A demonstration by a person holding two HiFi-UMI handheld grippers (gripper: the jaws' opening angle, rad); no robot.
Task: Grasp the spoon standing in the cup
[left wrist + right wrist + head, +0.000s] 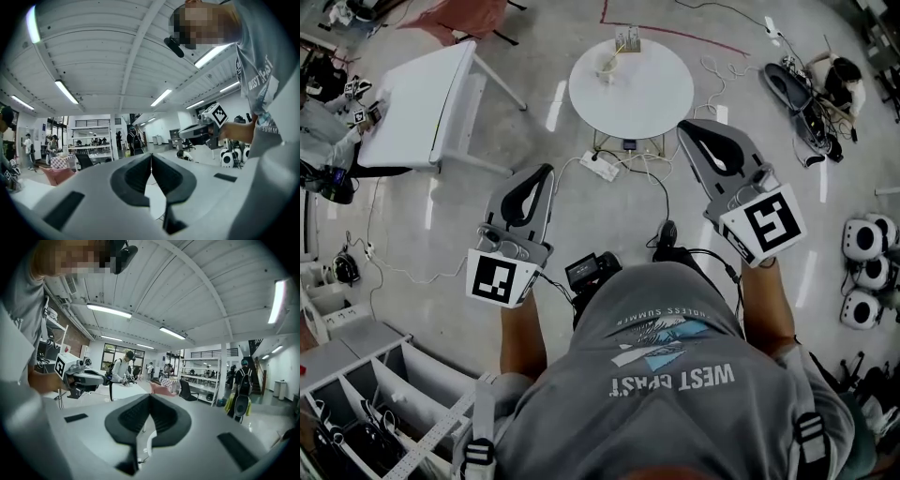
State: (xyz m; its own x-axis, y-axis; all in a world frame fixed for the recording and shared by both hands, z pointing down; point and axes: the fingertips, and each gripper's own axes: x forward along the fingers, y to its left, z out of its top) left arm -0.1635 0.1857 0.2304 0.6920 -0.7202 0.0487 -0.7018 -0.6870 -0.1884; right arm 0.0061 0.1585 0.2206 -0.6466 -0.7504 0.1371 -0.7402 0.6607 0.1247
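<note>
Spoon [612, 60]: only a thin pale sliver at the rim of the cup [606, 68], too small to make out in detail. The cup stands on the round white table [652, 98], toward its far-left edge. A small upright object [627, 40], not identifiable, sits at the far edge of the same table. On the floor just below the table's near edge lie a white power strip [602, 166] and loose cables [649, 169]. A rectangular white table [417, 98] stands well apart to the left. A person [836, 80] sits on the floor to the far right, with several white rounded units [865, 272] nearer along that side. Left gripper [548, 169]: held short of the table's near-left edge, well apart from the cup. Its own view shows the dark pads [136, 176] meeting at the tips with nothing between them. Right gripper [682, 125]: its tips reach the table's near-right edge in the head view, apart from the cup. Its jaws are likewise pressed together and empty. Both point roughly level toward the table.
</note>
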